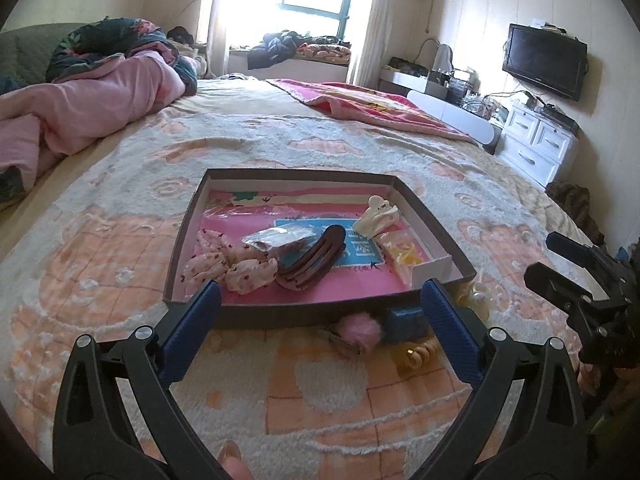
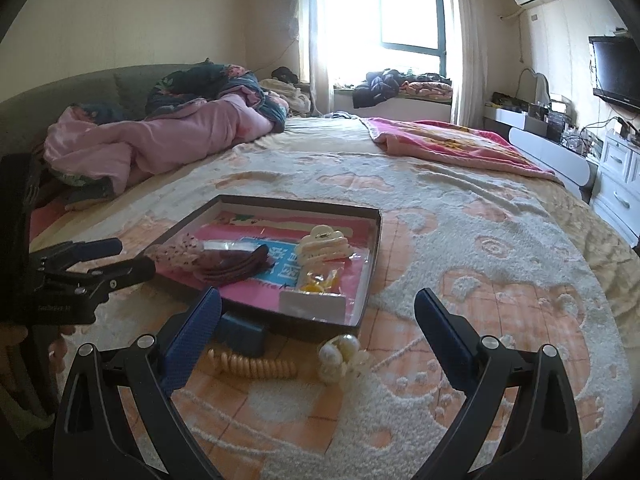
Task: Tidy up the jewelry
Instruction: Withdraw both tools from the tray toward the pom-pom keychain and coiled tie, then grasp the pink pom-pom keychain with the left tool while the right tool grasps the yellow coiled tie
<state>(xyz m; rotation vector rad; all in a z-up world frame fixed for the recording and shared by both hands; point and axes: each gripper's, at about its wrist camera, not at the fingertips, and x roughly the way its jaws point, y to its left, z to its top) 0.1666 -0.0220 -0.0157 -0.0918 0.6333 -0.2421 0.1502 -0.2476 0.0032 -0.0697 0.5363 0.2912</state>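
Figure. We view a bed (image 1: 360,144) under a peach-and-cream blanket, with a shallow cardboard tray (image 1: 280,314) lying near its front edge, its long sides running left to right in the left wrist view. Inside the tray we see a brown hair claw (image 1: 312,258) with its long axis slanting from near left to far right, a cream hair claw (image 1: 378,216) at the far right, floral scrunchies (image 1: 232,266) at the near left, and a small bag of yellow pieces (image 1: 404,256) along the right side.

Not yet in the tray, just in front of its near wall, lie a blue box (image 2: 242,330) touching that wall, a spiral hair tie (image 2: 256,366) with its long axis left to right, a pearl clip (image 2: 340,354) to its right, and a pink pompom (image 1: 358,332).

The left gripper (image 1: 320,316) has its jaws wide apart with nothing between the pads; the right gripper (image 2: 318,328) likewise stands apart and empty.

We judge the step in hand to be a pause between placements, both tools being free above the loose pieces. The next move calls for lowering one gripper onto a loose piece, probably across the narrow width of the spiral tie, and lifting it over the near wall.
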